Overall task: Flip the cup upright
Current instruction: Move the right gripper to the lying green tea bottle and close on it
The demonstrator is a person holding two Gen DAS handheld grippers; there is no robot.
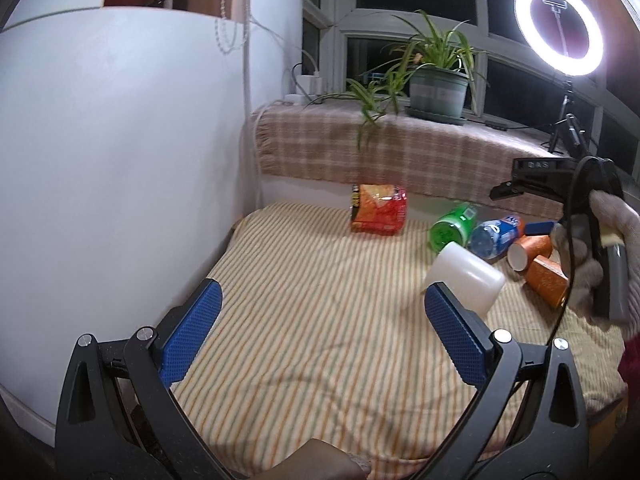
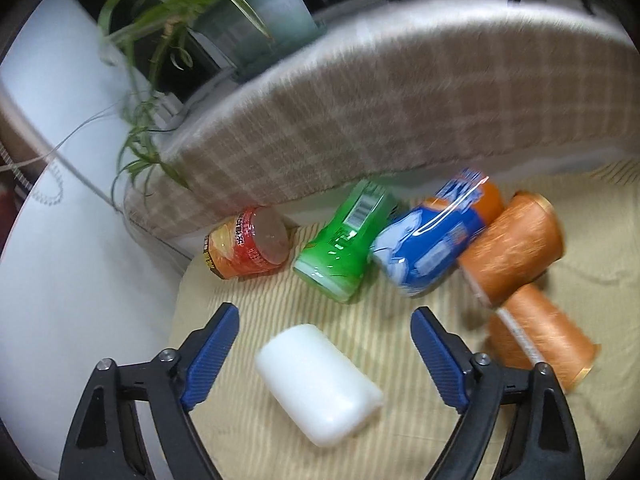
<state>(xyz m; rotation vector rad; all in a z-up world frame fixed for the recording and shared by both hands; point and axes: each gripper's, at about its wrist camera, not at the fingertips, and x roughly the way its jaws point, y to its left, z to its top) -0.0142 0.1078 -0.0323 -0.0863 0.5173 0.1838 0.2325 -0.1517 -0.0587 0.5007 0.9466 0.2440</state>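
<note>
I see white cup on its side between my right gripper wide fingers, untouched | left gripper wide, hiding cup's corner; far cups blurred

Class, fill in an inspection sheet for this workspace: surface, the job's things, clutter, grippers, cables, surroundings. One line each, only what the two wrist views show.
Surface: striped cloth, bare in front of the left gripper.
Job's things: white cup lying on its side on the cloth, not yet upright.
Clutter: red snack tub, green bottle, blue bottle and two orange paper cups, all lying down behind the white cup.
Grippers: left gripper open, empty; right gripper open, the white cup between its fingers, not gripped.
Cables: white cords hanging down the wall.
Surroundings: potted plant on a checked-cloth ledge; lit ring light.
</note>
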